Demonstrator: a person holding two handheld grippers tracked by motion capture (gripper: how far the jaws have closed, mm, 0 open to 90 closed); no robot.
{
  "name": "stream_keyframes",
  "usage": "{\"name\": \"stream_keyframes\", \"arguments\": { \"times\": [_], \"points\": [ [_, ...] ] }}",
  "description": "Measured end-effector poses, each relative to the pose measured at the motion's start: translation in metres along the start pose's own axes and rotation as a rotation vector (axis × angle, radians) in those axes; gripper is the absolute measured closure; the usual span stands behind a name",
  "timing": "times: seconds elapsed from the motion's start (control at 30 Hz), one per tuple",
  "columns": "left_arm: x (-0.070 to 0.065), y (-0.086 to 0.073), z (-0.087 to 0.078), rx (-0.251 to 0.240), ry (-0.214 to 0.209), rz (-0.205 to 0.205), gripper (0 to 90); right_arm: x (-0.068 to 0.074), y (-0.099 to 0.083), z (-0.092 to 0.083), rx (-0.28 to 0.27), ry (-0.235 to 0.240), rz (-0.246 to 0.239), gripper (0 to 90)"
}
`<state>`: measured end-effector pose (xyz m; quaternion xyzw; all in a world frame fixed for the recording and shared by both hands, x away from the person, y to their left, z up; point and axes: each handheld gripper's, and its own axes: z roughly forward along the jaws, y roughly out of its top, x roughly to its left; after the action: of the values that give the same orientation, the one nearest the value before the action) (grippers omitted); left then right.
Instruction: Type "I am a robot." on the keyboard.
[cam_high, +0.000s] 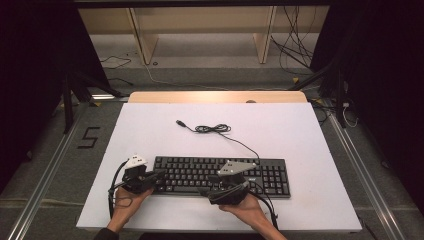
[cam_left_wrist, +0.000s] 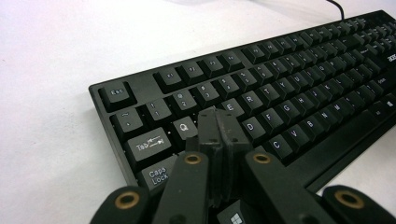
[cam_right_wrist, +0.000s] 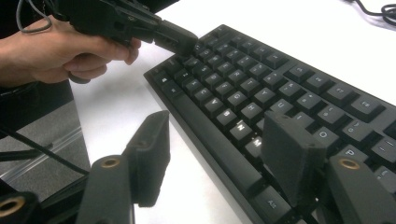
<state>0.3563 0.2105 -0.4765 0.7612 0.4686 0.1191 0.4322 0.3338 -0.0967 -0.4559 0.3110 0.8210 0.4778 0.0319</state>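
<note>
While on the white bench (cam_high: 300, 210), near its front edge, keyboard (cam_high: 220, 175) lying flat. Left claw (cam_left_wrist: 219, 135) shut on nothing, tips over the W key. Right claw (cam_right_wrist: 219, 158) wide open, holding nothing, astride the front rim. Risk judged: too blunt a tip, pressing two keys together; keyboard sliding on smooth bench.

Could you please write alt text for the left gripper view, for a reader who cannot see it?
The left gripper, jaws pressed shut with nothing between them, has its tip over the W key area of a black keyboard. The keyboard lies on a white table and runs off toward the upper right.
</note>
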Motion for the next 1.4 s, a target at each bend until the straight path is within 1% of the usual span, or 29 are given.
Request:
{"name": "stream_keyframes", "arguments": {
  "times": [0.3,0.43,0.47,0.6,0.7,0.83,0.9,1.07,1.13,1.23,1.27,1.4],
  "points": [
    [0.002,0.001,0.006,0.03,0.009,0.002,88.9,-0.003,-0.002,-0.006,-0.008,-0.009,0.007,42.1],
    [0.001,0.0,0.007,0.036,0.011,-0.001,88.9,-0.003,-0.003,-0.007,-0.008,-0.011,0.008,41.9],
    [0.002,0.0,0.008,0.04,0.013,0.004,88.9,-0.003,-0.003,-0.007,-0.009,-0.012,0.009,41.8],
    [0.003,0.0,0.009,0.043,0.009,0.004,88.9,-0.004,-0.003,-0.008,-0.008,-0.016,0.01,41.1],
    [0.002,-0.001,0.011,0.054,0.015,0.01,88.9,-0.006,-0.003,-0.01,-0.015,-0.021,0.018,40.5],
    [0.002,-0.001,0.012,0.056,0.014,0.01,89.1,-0.007,-0.003,-0.012,-0.018,-0.026,0.024,39.3],
    [0.002,-0.001,0.012,0.056,0.004,0.006,89.1,-0.007,-0.003,-0.012,-0.018,-0.028,0.025,38.9],
    [0.002,-0.001,0.012,0.054,0.007,0.007,89.0,-0.007,-0.004,-0.011,-0.014,-0.03,0.025,38.1],
    [0.001,-0.001,0.011,0.055,0.011,0.017,88.9,-0.007,-0.004,-0.011,-0.014,-0.03,0.024,38.0],
    [0.0,-0.001,0.01,0.05,0.01,0.011,88.7,-0.008,-0.003,-0.011,-0.015,-0.032,0.028,38.0],
    [0.0,0.0,0.01,0.043,0.008,0.006,87.8,-0.008,-0.003,-0.011,-0.016,-0.033,0.03,37.9],
    [-0.001,0.001,0.006,0.03,0.006,0.012,84.0,-0.01,-0.003,-0.011,-0.02,-0.038,0.032,38.2]
  ]
}}
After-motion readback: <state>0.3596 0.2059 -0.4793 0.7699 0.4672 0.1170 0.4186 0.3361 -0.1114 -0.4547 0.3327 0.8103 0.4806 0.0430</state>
